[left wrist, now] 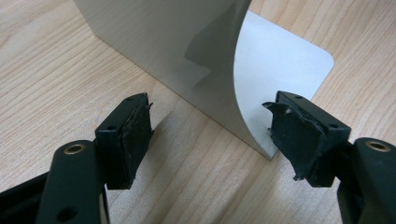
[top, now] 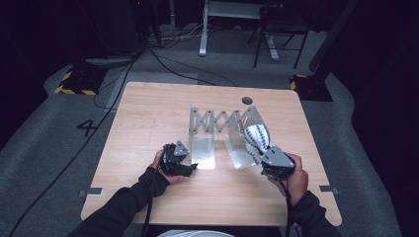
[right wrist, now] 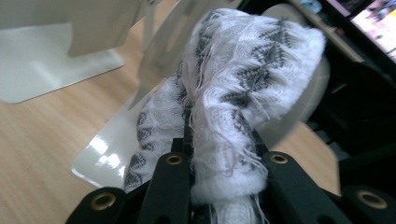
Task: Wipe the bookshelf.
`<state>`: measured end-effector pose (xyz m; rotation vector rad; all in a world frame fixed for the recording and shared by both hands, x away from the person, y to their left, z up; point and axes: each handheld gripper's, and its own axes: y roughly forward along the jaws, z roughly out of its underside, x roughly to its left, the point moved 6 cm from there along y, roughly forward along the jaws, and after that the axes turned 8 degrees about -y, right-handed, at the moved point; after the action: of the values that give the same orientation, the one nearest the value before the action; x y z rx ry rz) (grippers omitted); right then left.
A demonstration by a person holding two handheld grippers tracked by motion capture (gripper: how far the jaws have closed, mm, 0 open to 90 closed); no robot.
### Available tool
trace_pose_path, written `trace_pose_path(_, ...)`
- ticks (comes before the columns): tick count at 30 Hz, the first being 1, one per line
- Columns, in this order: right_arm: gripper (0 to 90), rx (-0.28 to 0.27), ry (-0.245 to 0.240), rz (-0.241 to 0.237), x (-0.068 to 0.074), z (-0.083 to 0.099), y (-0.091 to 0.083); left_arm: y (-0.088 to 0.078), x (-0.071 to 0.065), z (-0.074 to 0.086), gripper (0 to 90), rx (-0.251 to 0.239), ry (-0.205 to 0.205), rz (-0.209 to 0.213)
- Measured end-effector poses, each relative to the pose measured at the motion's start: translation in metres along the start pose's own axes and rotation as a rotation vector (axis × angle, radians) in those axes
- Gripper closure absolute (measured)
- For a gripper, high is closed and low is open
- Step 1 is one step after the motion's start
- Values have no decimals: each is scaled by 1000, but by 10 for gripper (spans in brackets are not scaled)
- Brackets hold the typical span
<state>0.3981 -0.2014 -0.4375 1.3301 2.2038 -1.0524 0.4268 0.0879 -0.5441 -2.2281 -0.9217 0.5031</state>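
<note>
Near right on the table (top: 148, 113), the right gripper (top: 267, 159) is clenching a knit cloth (top: 257, 138), lifting it over the rack's right foot plate.

Left gripper (top: 185, 165) is hovering at the near left plate of the accordion rack (top: 222, 121), jaws released, straddling the plate's upright edge without pinching it, probably bracing the rack so it is not sliding while the cloth is coming in. Cloth is hanging bunched from the right jaws, just beside the rack's right end.

Black fingers (left wrist: 128, 140) with brass-ringed screw holes (dark sleeves (top: 123, 202)).
</note>
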Motion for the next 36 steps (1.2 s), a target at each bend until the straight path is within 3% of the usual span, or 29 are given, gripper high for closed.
trace_pose_path(5, 792, -41, 30, 43, -14, -8, -14, 0, 0, 0, 294, 2, -1, 1)
trace_pose_path(9, 792, -36, 28, 30, -10, -9, -9, 0, -1, 0, 294, 5, -6, 3)
trace_pose_path(15, 793, 71, -62, -67, 29, 1, 40, 0, -1, 0, 294, 4, -5, 3)
trace_pose_path(20, 794, 153, -47, -142, 55, 19, 85, 0, 0, 0, 294, 0, 1, -1)
trace_pose_path(23, 796, 176, -63, -170, 70, 27, 94, 0, 0, 0, 294, 0, 1, 0)
trace_pose_path(25, 796, 174, -81, -166, 72, 26, 92, 0, 0, 0, 294, 1, 1, 1)
trace_pose_path(27, 796, 169, -68, -180, 70, 27, 89, 0, 0, 0, 294, 1, 0, 0)
trace_pose_path(29, 796, 150, -80, -154, 65, 26, 85, 0, 0, 0, 294, 1, 0, 1)
trace_pose_path(30, 796, 117, -84, -157, 63, 23, 82, 0, 0, 0, 294, 1, 0, 1)
trace_pose_path(33, 796, 44, -129, -107, 55, 10, 69, 0, 0, 0, 295, 1, 0, 1)
trace_pose_path(36, 796, -10, -134, -58, 46, -2, 59, 0, -1, 0, 295, 5, -4, 4)
